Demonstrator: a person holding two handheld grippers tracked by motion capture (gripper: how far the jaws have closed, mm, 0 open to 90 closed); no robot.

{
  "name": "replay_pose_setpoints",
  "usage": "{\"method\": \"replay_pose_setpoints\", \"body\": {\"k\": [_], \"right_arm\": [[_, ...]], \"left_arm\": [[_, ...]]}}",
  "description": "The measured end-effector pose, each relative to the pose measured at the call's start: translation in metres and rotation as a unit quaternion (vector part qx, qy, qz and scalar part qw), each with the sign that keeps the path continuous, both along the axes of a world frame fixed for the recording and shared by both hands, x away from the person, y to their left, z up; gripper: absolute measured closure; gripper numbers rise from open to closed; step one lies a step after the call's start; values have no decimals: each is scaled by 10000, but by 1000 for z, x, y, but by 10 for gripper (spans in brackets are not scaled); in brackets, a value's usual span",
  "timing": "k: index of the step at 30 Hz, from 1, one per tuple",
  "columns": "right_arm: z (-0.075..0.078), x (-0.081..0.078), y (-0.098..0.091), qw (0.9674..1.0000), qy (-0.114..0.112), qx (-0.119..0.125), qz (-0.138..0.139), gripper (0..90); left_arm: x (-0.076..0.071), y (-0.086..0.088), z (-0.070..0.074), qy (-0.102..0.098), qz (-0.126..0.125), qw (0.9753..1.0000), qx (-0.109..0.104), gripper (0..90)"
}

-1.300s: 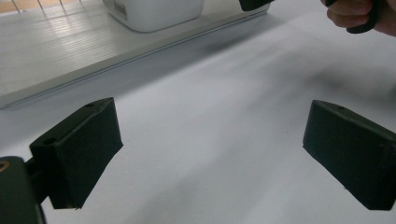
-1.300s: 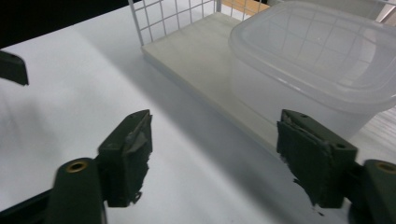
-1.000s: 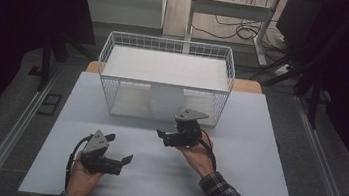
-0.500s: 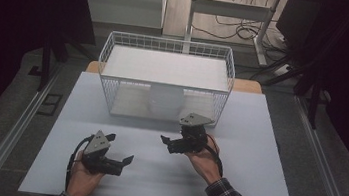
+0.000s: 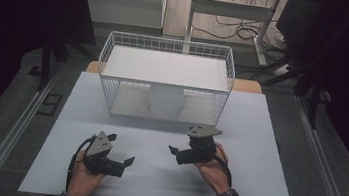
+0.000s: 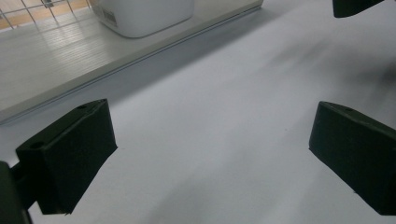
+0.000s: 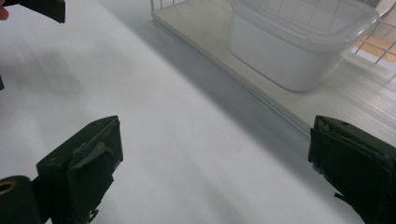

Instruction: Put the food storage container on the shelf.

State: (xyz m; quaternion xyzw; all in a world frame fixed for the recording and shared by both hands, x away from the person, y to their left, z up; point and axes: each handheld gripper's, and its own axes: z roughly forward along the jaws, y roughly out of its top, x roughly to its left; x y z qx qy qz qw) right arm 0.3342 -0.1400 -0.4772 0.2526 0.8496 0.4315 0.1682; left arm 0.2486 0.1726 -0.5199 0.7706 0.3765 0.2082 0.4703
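Left tongs rest at 7 o'clock on the desk, jaws wide apart, nothing between them. Right tongs at 5 o'clock have just been opening, now wide and empty. The white tub sits inside the wire basket at 12 o'clock, well apart from both.

Dark room, grey floor, cables behind

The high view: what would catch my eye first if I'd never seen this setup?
Probably the white wire basket at the far side of the pale table, with a white lidded tub on its lower shelf. Nearer the camera, a person's hands hold the left gripper and right gripper, both with jaws open and nothing between them.
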Motion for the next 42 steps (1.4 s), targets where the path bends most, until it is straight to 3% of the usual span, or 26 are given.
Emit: {"method": "replay_pose_setpoints", "body": {"k": [11, 22, 32, 42], "right_arm": [[1, -9, -10, 9999, 6, 102, -5, 8], [-3, -19, -24, 9999, 23, -2, -99, 0], [-1, -28, -43, 9995, 108, 7, -309, 0], [3, -36, -64, 9986, 44, -67, -518, 0]], "left_arm": [[0, 0, -1, 11, -17, 10000, -1, 0], [2, 1, -3, 40, -22, 10000, -24, 0], [2, 1, -3, 85, -22, 10000, -19, 0], [3, 0, -4, 117, -37, 9999, -6, 0]]}}
